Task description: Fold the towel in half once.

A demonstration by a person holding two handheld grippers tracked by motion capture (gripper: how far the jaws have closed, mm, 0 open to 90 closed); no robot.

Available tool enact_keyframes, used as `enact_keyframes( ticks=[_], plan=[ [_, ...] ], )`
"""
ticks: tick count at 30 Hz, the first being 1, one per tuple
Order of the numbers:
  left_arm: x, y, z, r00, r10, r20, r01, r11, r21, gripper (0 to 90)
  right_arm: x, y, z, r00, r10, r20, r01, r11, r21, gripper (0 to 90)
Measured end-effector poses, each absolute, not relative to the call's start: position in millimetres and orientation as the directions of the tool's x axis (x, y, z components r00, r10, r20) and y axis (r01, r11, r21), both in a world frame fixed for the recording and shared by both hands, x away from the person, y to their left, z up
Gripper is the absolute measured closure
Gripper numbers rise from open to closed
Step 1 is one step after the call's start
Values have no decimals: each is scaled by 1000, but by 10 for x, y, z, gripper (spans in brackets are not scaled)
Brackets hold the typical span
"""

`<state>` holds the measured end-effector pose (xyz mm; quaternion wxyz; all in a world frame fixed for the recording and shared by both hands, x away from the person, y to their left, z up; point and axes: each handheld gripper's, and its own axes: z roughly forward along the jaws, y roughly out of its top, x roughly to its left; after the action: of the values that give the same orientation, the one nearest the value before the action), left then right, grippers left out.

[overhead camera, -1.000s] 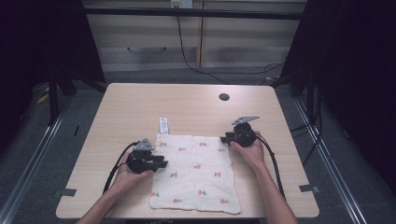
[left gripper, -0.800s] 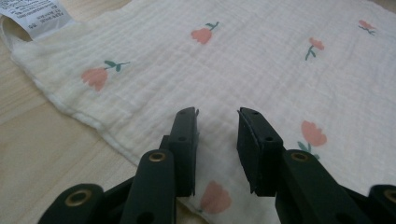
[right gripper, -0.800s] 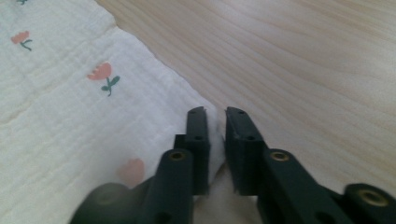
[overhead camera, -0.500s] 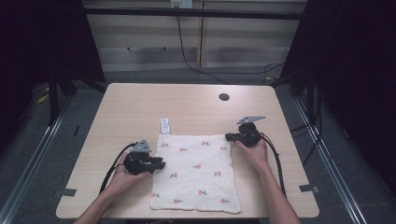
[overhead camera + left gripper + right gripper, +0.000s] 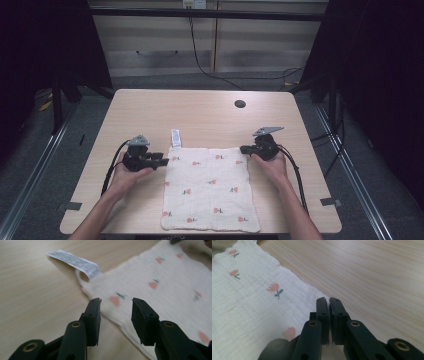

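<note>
The flower-print cloth (image 5: 210, 189) lies flat at lower centre of the table (image 5: 200, 115), the right gripper (image 5: 243, 149) clamped at its upper-right corner while the left gripper (image 5: 164, 161), jaws just widening, straddles the upper-left edge, so next it likely must pinch there.

1. Whether the right gripper (image 5: 329, 301) has the cloth (image 5: 249, 305) pinched between its closed jaws cannot be told.
2. Print on the label (image 5: 75, 263) beyond the left gripper (image 5: 116, 302) is too blurred to read.
3. The cloth's near edge, behind both grippers, is cut off.
</note>
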<state>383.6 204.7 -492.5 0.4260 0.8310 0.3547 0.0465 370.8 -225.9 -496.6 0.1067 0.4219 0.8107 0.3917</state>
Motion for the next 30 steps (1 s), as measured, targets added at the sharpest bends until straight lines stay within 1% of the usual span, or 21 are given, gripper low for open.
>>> enact_keyframes(
  ticks=[2,5,6,8,12,16,21,22,25,28,30],
  plan=[
    [3929,2052,-4954,733,644,-219,549,-371,749,581,3690,-2265,-4961,-629,762,154,588,336,736,867],
    [4022,2053,-4997,716,657,-237,565,-346,749,588,3675,-2288,-4969,-629,762,153,589,338,734,867],
    [4048,2041,-5011,718,653,-242,568,-349,745,590,3673,-2300,-4970,-622,767,159,594,330,733,866],
    [4080,2003,-5030,714,664,-222,563,-357,745,598,3668,-2314,-4973,-616,769,169,597,315,738,866],
    [4123,1902,-5085,714,663,-226,566,-356,744,611,3645,-2293,-4989,-623,764,166,592,322,739,866],
    [4113,1791,-5086,736,649,-190,542,-399,740,628,3651,-2283,-4993,-624,762,172,591,317,741,866],
    [4067,1721,-5089,743,654,-144,514,-420,748,612,3660,-2286,-5014,-625,761,173,592,318,740,866],
    [4058,1716,-5084,745,655,-127,508,-434,744,633,3660,-2288,-5013,-626,761,172,591,318,741,865],
    [4044,1725,-5089,747,658,-101,492,-444,748,744,3654,-2296,-5001,-625,761,173,589,315,744,866],
    [4050,1730,-5094,746,655,-123,503,-432,749,833,3649,-2303,-4994,-624,762,175,590,312,745,866],
    [4067,1743,-5095,744,648,-165,525,-414,744,843,3647,-2304,-4993,-623,762,176,591,311,745,865]
  ],
)
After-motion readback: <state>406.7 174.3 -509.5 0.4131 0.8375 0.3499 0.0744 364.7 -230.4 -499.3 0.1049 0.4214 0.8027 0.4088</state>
